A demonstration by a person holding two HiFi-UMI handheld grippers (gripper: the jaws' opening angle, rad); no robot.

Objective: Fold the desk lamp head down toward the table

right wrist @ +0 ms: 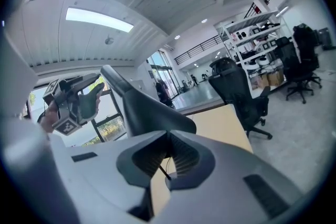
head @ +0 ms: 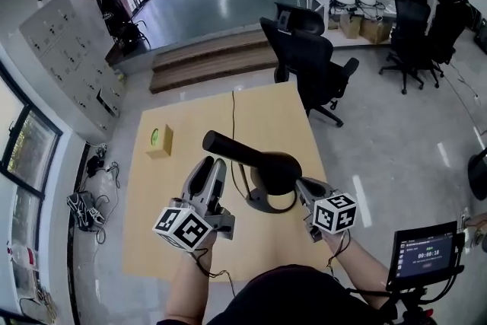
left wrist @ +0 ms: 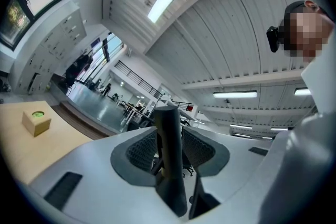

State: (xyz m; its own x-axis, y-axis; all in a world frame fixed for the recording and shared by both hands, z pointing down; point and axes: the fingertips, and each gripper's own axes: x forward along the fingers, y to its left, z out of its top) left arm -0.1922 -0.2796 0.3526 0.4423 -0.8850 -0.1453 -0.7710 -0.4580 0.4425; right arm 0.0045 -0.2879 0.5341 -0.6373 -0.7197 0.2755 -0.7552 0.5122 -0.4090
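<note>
A black desk lamp [head: 259, 160] stands on the wooden table [head: 175, 232]; its round base [head: 262, 203] is near the front. Its long head [head: 228, 148] reaches up and to the left. My left gripper [head: 213, 164] points upward and is shut on that head, which shows as a dark bar [left wrist: 169, 139] between the jaws in the left gripper view. My right gripper [head: 299, 185] sits at the right of the lamp's bulging lower body [right wrist: 142, 107], and its jaws close on that body's edge. A thin cable shows in the gap.
A small cardboard box [head: 160, 141] with a green disc sits at the table's left. The lamp's cable [head: 233, 118] runs toward the far edge. Black office chairs [head: 312, 61] stand beyond the table. A small screen [head: 426, 251] on a stand is at my right.
</note>
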